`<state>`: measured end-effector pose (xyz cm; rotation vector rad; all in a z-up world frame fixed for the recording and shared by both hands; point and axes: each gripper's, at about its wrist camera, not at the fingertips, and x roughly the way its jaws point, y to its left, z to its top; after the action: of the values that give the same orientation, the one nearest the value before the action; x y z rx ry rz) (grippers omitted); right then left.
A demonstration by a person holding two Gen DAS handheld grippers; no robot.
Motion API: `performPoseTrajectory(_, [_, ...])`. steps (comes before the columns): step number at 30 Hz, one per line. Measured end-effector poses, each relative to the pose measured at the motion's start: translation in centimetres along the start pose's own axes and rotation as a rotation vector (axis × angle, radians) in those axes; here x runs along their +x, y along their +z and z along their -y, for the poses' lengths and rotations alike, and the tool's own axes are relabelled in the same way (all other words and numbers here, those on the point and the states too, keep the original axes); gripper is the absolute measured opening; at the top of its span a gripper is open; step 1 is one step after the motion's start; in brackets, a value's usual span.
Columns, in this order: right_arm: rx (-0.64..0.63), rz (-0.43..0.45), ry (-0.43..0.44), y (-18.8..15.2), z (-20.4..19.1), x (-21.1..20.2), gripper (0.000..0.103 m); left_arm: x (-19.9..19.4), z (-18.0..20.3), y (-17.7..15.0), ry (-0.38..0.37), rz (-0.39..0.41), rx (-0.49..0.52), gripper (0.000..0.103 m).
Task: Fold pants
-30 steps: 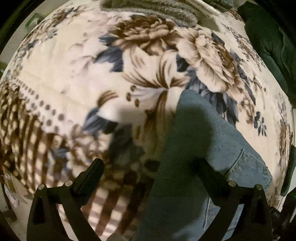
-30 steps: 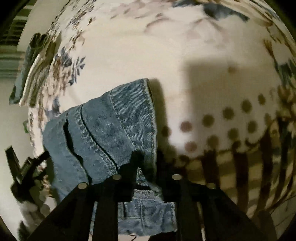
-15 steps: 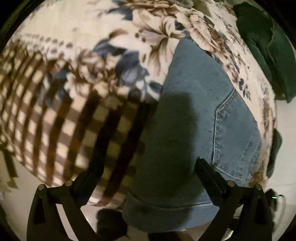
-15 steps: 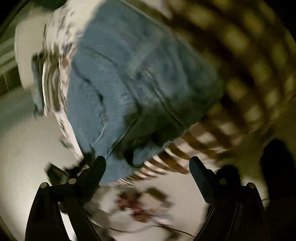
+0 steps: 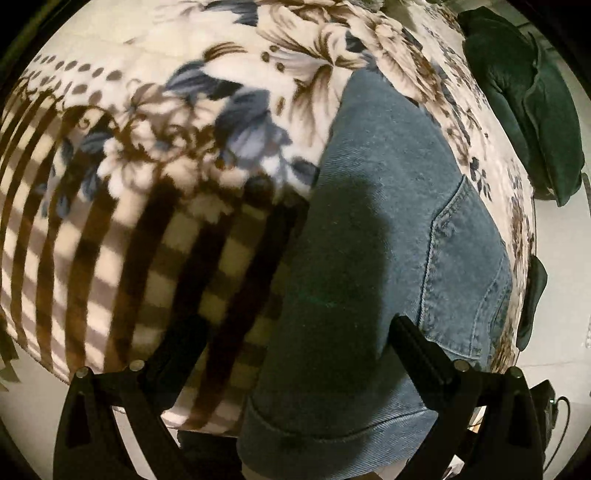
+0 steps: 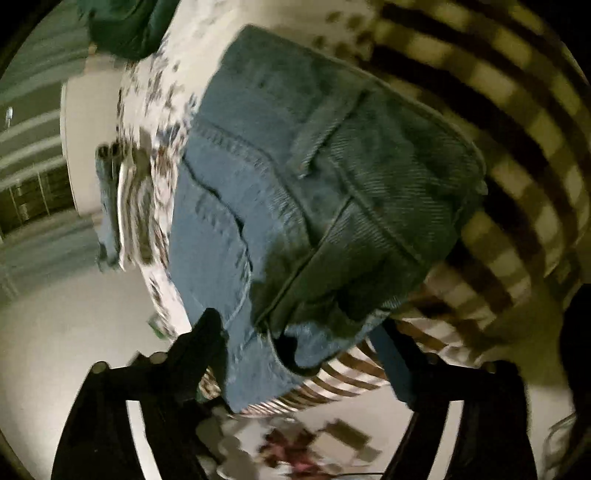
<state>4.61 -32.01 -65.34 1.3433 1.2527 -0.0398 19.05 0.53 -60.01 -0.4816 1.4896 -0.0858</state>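
Note:
Blue denim pants (image 5: 373, 229) lie folded on a floral and checked blanket (image 5: 155, 206), with one end hanging over the bed's front edge. A back pocket shows on the right. My left gripper (image 5: 295, 339) is open and empty, held above the lower part of the pants. In the right wrist view the pants (image 6: 317, 192) lie in folded layers with seams and a belt loop showing. My right gripper (image 6: 299, 328) is open and empty, its fingers apart on either side of the pants' hanging corner. This view is blurred.
A dark green garment (image 5: 524, 96) lies at the bed's far right edge and shows in the right wrist view (image 6: 125, 26) too. Pale floor (image 6: 74, 332) lies below the bed, with small blurred objects (image 6: 295, 446) on it. Folded clothes (image 6: 107, 206) hang at the left.
My right gripper was shut on the pants' edge a second ago; it has opened, let go and pulled back. My left gripper, open throughout, has drawn back toward the bed's front edge.

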Motion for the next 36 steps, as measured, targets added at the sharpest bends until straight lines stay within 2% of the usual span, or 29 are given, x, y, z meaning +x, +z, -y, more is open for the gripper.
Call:
performPoseTrajectory(3, [-0.016, -0.069, -0.031, 0.6, -0.8, 1.4, 0.081, -0.1, -0.3, -0.2, 0.000, -0.002, 0.005, 0.102])
performPoseTrajectory(7, [0.080, -0.117, 0.000, 2.6, 2.5, 4.9, 0.081, 0.0, -0.3, -0.2, 0.004, -0.001, 0.003, 0.102])
performPoseTrajectory(11, [0.080, -0.085, 0.067, 2.4, 1.1, 5.0, 0.081, 0.2, -0.4, -0.1, 0.000, -0.003, -0.006, 0.102])
performPoseTrajectory(14, [0.041, -0.047, 0.173, 1.6, -0.6, 3.7, 0.081, 0.3, -0.6, -0.1, -0.011, -0.005, -0.015, 0.103])
performPoseTrajectory(16, [-0.015, -0.046, 0.123, 1.4, -1.2, 4.3, 0.081, 0.4, -0.6, -0.1, -0.012, -0.006, -0.012, 0.103])
performPoseTrajectory(18, [-0.003, -0.060, 0.091, 1.7, -0.4, 6.0, 0.081, 0.5, -0.7, -0.1, -0.010, -0.009, -0.006, 0.103])
performPoseTrajectory(21, [0.072, -0.058, 0.138, 3.1, 0.2, 7.4, 0.081, 0.7, -0.7, 0.0, -0.026, -0.019, 0.001, 0.103])
performPoseTrajectory(23, [0.030, -0.035, 0.147, 3.4, -1.6, 7.5, 0.081, 0.9, -0.6, 0.2, -0.048, -0.023, 0.005, 0.101])
performPoseTrajectory(24, [-0.008, -0.021, 0.142, 3.4, -2.5, 7.3, 0.077, 0.9, -0.5, 0.3, -0.058, -0.021, 0.012, 0.101])
performPoseTrajectory(25, [-0.037, -0.012, 0.114, 3.4, -3.2, 7.4, 0.059, 1.0, -0.4, 0.4, -0.071, -0.021, 0.023, 0.100])
performPoseTrajectory(26, [-0.053, -0.012, 0.087, 3.3, -3.5, 7.5, 0.049, 0.9, -0.2, 0.4, -0.081, -0.018, 0.032, 0.095])
performPoseTrajectory(27, [-0.062, -0.008, 0.067, 3.3, -3.9, 7.6, 0.049, 0.7, 0.1, 0.3, -0.092, -0.007, 0.045, 0.077])
performPoseTrajectory(28, [-0.068, -0.009, 0.053, 3.3, -4.2, 7.8, 0.047, 0.3, 0.7, 0.2, -0.123, 0.003, 0.067, 0.053])
performPoseTrajectory(30, [-0.088, -0.007, 0.035, 3.3, -4.6, 7.2, 0.045, -0.3, 1.5, 0.0, -0.104, 0.021, 0.089, 0.045])
performPoseTrajectory(32, [-0.106, -0.012, 0.019, 3.3, -5.3, 6.5, 0.044, -1.3, 1.6, -0.2, -0.128, 0.044, 0.069, 0.026])
performPoseTrajectory(33, [-0.119, -0.015, 0.014, 3.3, -6.1, 6.2, 0.043, -1.9, 1.5, -0.3, -0.171, 0.044, 0.042, 0.025])
performPoseTrajectory(36, [-0.159, -0.018, 0.009, 3.4, -7.0, 4.0, 0.042, -3.8, 2.3, -0.6, -0.190, 0.073, 0.031, 0.022])
